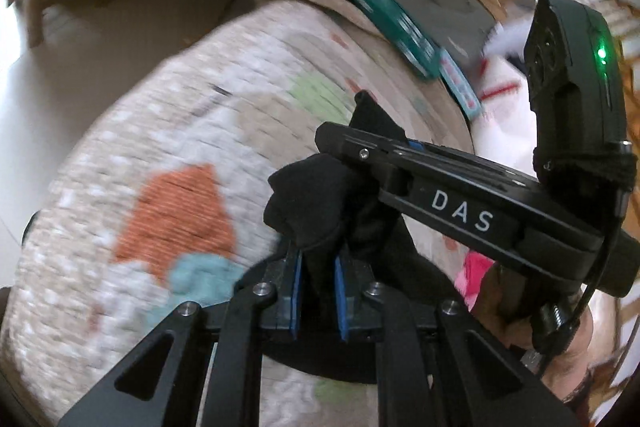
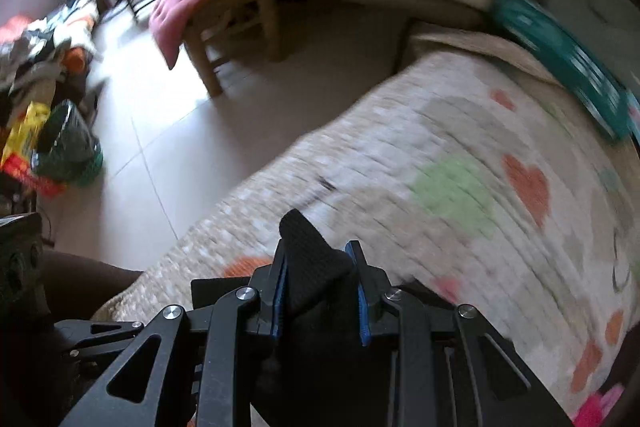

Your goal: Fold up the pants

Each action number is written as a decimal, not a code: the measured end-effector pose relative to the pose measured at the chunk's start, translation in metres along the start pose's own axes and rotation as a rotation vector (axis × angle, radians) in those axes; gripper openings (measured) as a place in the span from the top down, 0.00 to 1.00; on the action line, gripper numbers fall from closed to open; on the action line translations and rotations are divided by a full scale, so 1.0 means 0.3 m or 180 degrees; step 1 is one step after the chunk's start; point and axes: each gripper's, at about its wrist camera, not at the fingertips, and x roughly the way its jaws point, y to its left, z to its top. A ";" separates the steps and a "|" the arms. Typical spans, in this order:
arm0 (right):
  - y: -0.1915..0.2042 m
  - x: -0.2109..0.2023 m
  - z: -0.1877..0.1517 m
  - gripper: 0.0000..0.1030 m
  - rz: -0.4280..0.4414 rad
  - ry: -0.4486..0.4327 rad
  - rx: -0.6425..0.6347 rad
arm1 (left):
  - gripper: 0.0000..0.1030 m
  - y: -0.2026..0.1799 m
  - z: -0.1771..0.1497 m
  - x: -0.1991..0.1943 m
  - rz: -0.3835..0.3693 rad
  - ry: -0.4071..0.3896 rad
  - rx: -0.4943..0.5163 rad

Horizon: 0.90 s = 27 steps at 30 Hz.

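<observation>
**A:** What did the left gripper point(image 1: 318, 283) have hold of?

**B:** The black pants point(image 1: 308, 203). Its jaws were pressed nearly together, pinching a bunched fold of the dark cloth between the blue pads point(image 1: 297, 291). The fabric rose in a lump above them and hung down between the fingers.

**A:** And the right gripper point(image 2: 320, 291)?

**B:** Its jaws stood a little wider, closed on a thicker wad of the same black pants point(image 2: 308, 251). A pointed corner of ribbed cloth stuck up out of the grip. In the left wrist view the right gripper point(image 1: 360, 143) lay across the frame, marked with white letters, its tip buried in the cloth just beyond the left one.

**A:** So the two were close?

**B:** Very near each other, both gripping the same garment, with the cloth bunched between them.

**A:** Where were the pants, then?

**B:** Held over a bed covered with a pale quilt point(image 2: 440, 163) patterned with orange hearts and green and blue patches. Both views were blurred, so I could not tell how much of the garment touched the quilt.

**A:** Anything else around?

**B:** A teal box point(image 2: 560, 63) lay at the far edge of the bed, a wooden chair point(image 2: 240, 23) stood on the tiled floor point(image 2: 152, 131), and a hand point(image 1: 560, 351) held the right gripper's handle.
</observation>
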 end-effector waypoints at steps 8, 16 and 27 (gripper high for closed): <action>-0.295 -0.081 -0.315 0.69 0.0023 -0.0066 0.0743 | 0.84 -0.180 -0.188 0.164 0.0083 0.0377 0.0587; -0.496 -0.111 -0.606 0.26 -0.0494 0.0010 0.1302 | 0.72 -0.227 -0.310 0.078 -0.0091 0.0686 0.1049; -0.490 -0.340 -0.677 0.46 0.0195 -0.0975 0.2073 | 0.66 -0.076 -0.153 0.038 0.0336 0.0294 0.0673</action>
